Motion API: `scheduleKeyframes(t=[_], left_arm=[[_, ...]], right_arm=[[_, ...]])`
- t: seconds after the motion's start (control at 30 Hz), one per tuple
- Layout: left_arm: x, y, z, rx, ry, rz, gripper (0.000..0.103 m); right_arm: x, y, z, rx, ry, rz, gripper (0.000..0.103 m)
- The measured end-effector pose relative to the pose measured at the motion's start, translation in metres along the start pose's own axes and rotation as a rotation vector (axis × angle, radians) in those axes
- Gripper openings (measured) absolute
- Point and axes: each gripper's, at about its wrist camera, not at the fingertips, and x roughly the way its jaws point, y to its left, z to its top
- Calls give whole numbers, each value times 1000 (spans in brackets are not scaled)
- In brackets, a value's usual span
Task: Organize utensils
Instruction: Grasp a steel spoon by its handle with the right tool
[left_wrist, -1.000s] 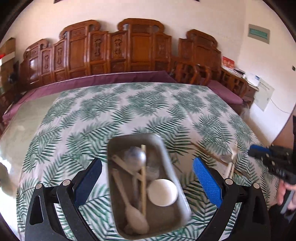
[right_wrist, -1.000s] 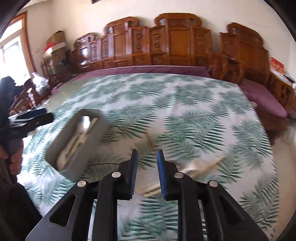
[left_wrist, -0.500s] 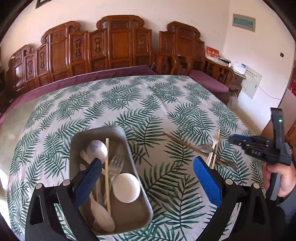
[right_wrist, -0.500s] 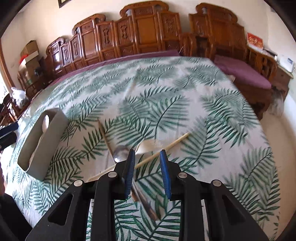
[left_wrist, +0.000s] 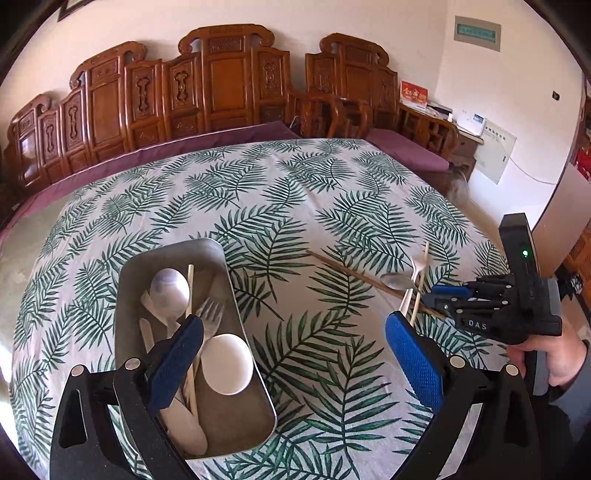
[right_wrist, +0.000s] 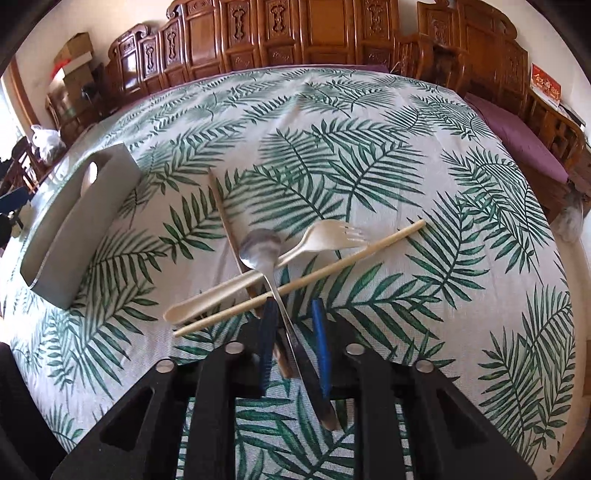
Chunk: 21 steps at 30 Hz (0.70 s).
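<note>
A grey metal tray (left_wrist: 236, 291) (right_wrist: 74, 225) sits on the leaf-print tablecloth and holds several spoons, a fork and a chopstick. My left gripper (left_wrist: 291, 354) is open just above the tray's near right side. A metal spoon (right_wrist: 266, 254) (left_wrist: 397, 282), a pale fork (right_wrist: 325, 236), a light chopstick (right_wrist: 332, 267) and a dark chopstick (right_wrist: 225, 218) lie crossed on the cloth. My right gripper (right_wrist: 293, 321) (left_wrist: 436, 297) is low over the spoon's handle, its jaws open a little on either side of it.
Carved wooden benches (left_wrist: 221, 96) with purple cushions ring the table's far side. A white wall with a panel (left_wrist: 493, 155) is to the right. Boxes and a bag (right_wrist: 46, 142) stand at the far left.
My right gripper has dropped and moved forward over the loose utensils until its jaws straddle the spoon's handle. The left gripper has shifted right, so the tray sits further left.
</note>
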Motion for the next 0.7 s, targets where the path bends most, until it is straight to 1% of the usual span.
scheduleKeyframes(t=[0.1,0.33,0.37,0.4,0.5,0.57,0.63,0.7], left_arm=[[1,-3,-2,9,3,-1,95],[2,-11,-3,19,11,-10,95],[1,-12,-3,20,11,-11,95],[1,-14,-3,20,12,-12,95],[0,-17,-3,13,15,-24,95],[0,-21,-2,16,13,-24,95],[0,-24,-2,19,14,-22,95],[5,-30,-2,31,26,-25,95]], right_arm=[[2,-1,1,-9,2,-16,19],[6,6,6,-85,-4,-56,19],[6,8,6,-97,-4,-58,17],[6,8,6,-102,-3,-54,11],[6,12,5,-128,-2,-49,5],[4,13,4,-138,-1,-33,4],[0,13,5,-144,-18,-29,4],[-10,8,7,-124,-55,-15,4]])
